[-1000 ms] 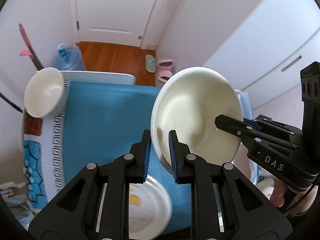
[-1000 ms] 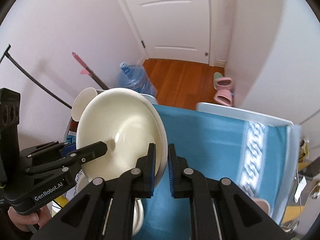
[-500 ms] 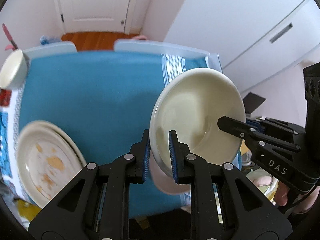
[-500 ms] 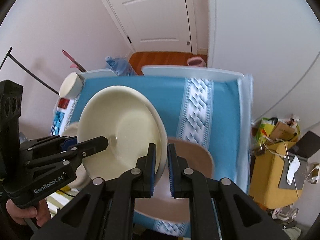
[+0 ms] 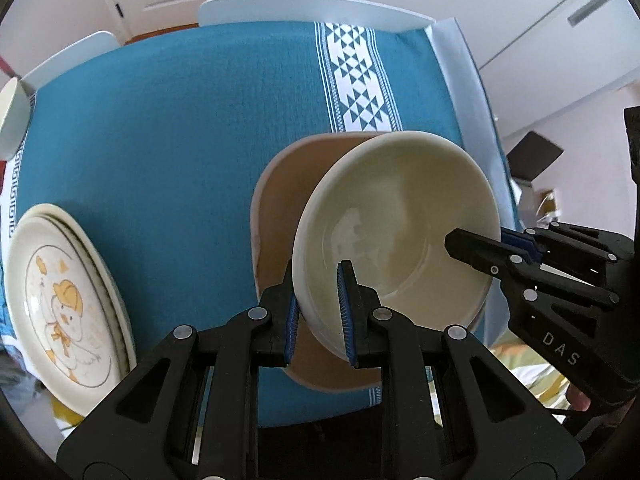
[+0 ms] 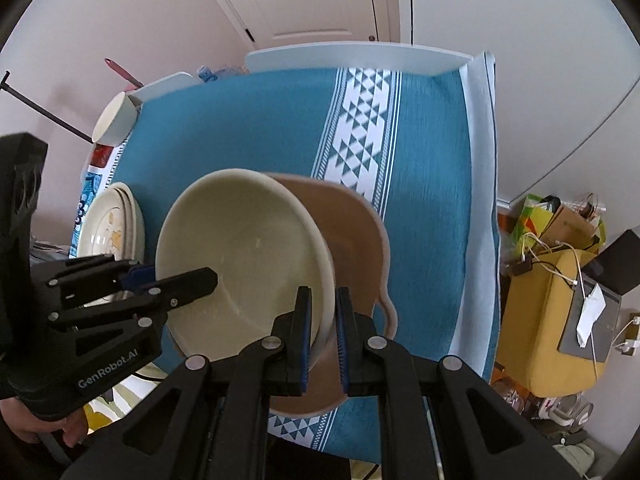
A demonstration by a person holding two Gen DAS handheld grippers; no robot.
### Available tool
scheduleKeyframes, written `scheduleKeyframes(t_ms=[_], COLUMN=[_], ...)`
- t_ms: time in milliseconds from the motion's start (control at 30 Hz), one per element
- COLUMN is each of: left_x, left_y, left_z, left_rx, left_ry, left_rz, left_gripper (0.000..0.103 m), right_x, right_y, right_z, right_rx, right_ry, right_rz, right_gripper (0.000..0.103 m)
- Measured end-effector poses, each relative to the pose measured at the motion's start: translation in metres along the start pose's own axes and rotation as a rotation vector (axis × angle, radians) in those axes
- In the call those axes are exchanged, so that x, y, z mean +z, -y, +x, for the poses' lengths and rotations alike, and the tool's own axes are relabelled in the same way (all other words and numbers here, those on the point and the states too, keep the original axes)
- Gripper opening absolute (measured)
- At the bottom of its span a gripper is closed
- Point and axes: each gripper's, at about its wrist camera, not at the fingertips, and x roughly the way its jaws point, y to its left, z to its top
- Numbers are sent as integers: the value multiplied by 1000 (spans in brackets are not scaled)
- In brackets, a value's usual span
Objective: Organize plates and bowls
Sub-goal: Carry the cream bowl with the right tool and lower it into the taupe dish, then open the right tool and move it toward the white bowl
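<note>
Both tongs, left tongs (image 5: 318,312) and right tongs (image 6: 320,330), are clamped on opposite rims of the cream bowl (image 5: 400,232), sharing its weight, directly above the brown bowl (image 5: 280,208), probably for nesting.

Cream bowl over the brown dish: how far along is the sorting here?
Done: patterned plates sit stacked at the tablecloth's edge. In hand: the left tool and right tool both clamp the cream bowl above the brown dish. Left: setting it down, and the small white bowl.
</note>
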Motion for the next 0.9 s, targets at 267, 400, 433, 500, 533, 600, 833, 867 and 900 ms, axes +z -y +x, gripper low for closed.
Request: scheduleKeyframes(t_ms=[267,400,433,500,533,600,833,867,900], left_x=[2,4,4,5,5,6,2,1,0], left_y=[7,7,7,7,7,8,12,10,10], left_z=[20,22,22,22,21,21,2,-2,-7], left_rx=[55,63,64,68,69,71,78,76,75], left_ry=[-58,-59,-58,-57,-56,-52,-11,-4,4], left_rz=[45,51,53,56,56,58,64,64,63], left_gripper=[16,16,16,16,16,16,16,16,16], right_x=[-2,-1,-1,0,0,1,-1,-2,-2], right_y=[5,4,5,6,6,7,8,9,9], right_z=[13,12,12,11,11,11,2,-2,-3], right_rx=[0,-3,-2,-2,-1,0,-1,3,6], right_ry=[-27,-23,-24,-26,-25,-27,-27,-23,-22], right_rz=[16,11,13,14,15,14,3,2,0], right_gripper=[11,11,11,11,11,11,11,11,11])
